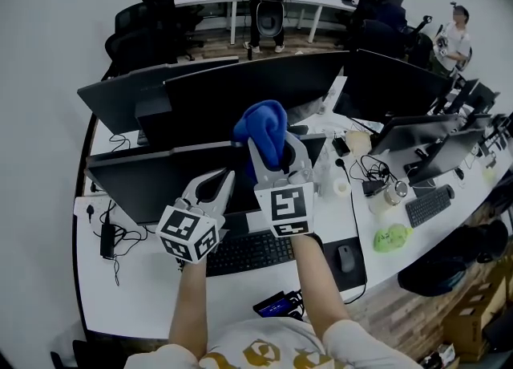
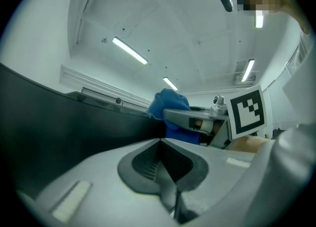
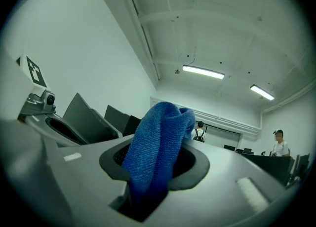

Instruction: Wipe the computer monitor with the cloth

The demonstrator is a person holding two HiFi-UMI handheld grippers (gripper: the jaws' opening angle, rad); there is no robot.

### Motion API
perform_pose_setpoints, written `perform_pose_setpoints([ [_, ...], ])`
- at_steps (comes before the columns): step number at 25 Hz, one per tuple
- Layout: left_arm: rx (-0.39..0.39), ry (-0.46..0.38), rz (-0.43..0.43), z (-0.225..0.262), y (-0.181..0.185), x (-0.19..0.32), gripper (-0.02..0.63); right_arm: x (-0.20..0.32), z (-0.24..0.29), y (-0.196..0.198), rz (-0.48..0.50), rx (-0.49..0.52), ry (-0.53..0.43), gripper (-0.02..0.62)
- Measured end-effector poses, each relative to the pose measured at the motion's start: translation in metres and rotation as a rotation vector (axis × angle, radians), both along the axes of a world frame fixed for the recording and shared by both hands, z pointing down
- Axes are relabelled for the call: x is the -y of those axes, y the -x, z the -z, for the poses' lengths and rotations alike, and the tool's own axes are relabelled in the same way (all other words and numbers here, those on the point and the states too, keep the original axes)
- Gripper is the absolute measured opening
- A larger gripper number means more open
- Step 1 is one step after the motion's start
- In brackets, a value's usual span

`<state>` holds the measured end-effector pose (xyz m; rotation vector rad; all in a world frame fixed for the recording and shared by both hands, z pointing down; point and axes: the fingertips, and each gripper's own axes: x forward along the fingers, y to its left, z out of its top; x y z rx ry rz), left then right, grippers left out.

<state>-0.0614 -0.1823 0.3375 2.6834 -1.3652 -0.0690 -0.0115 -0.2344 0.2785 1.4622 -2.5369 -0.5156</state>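
Centre frame, the right gripper [image 1: 275, 149] clamps the bunched cloth [image 1: 263, 123] by the monitor's [image 1: 148, 187] top edge, likely for wiping. The left gripper [image 1: 218, 185] sits closed and empty at lower left.

White desk [image 1: 148, 299], monitors [image 1: 140, 187], black keyboard [image 1: 250, 252], mouse [image 1: 345, 258]

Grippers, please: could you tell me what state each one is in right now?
Left gripper: shut, nothing between its jaws.
Right gripper: shut on the blue cloth.
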Motion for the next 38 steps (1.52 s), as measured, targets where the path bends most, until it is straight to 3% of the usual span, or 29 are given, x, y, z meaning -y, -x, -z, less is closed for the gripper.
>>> perform_pose_setpoints([
  [21, 0.044, 0.019, -0.001, -0.01, -0.067, 0.013, 0.0, 0.019, -0.001, -0.083, -0.013, 0.079, 0.006, 0.17],
  [38, 0.091, 0.031, -0.008, -0.016, -0.099, 0.019, 0.0, 0.034, -0.003, -0.138, -0.023, 0.26, 0.045, 0.172],
])
